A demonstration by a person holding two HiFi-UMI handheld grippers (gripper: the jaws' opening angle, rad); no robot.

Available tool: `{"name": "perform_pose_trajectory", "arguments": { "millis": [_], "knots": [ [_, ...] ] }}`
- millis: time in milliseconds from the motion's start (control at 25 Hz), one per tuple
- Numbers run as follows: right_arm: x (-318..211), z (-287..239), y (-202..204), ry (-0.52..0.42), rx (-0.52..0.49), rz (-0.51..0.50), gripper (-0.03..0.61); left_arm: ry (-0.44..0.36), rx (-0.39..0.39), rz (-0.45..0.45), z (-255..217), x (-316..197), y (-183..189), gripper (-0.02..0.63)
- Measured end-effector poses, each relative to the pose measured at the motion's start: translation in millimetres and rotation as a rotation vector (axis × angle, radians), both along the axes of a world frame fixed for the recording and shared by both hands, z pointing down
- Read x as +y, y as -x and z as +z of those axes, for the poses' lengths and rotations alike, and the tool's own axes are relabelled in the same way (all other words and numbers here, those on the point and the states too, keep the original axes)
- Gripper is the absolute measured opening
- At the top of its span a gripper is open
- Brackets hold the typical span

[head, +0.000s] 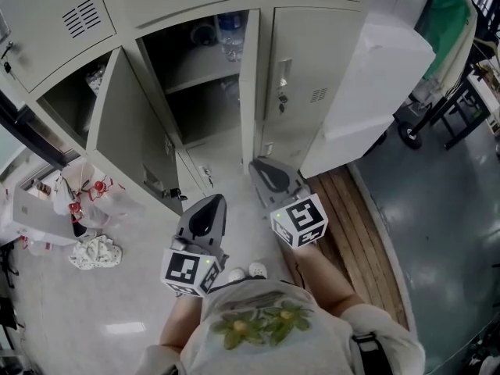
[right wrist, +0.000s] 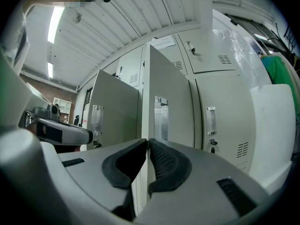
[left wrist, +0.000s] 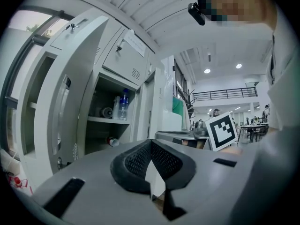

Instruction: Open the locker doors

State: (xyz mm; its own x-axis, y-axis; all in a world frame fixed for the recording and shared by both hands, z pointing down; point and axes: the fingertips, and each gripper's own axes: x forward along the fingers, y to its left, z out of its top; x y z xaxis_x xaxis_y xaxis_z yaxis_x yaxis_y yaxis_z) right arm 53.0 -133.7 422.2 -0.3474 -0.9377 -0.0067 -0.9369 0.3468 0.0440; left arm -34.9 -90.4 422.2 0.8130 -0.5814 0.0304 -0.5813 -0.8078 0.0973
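Locker door (head: 248,92), centre, stands open, seen edge-on. The right gripper (right wrist: 148,143) has its jaws clamped on the door's free edge. Left gripper (left wrist: 150,143): jaws together, empty.

I count two tools, the left tool (head: 212,201) and the right tool (head: 258,166), two open locker doors (head: 129,131) (head: 248,92) and one bottle (head: 230,33).
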Motion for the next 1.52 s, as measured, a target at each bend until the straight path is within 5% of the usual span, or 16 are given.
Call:
{"name": "perform_pose_trajectory", "arguments": {
  "millis": [1520],
  "knots": [
    [25, 3, -56, 0.041, -0.106, 0.144, 0.043, 0.024, -0.006, 0.089, 10, 16, -19, 0.028]
  ]
}}
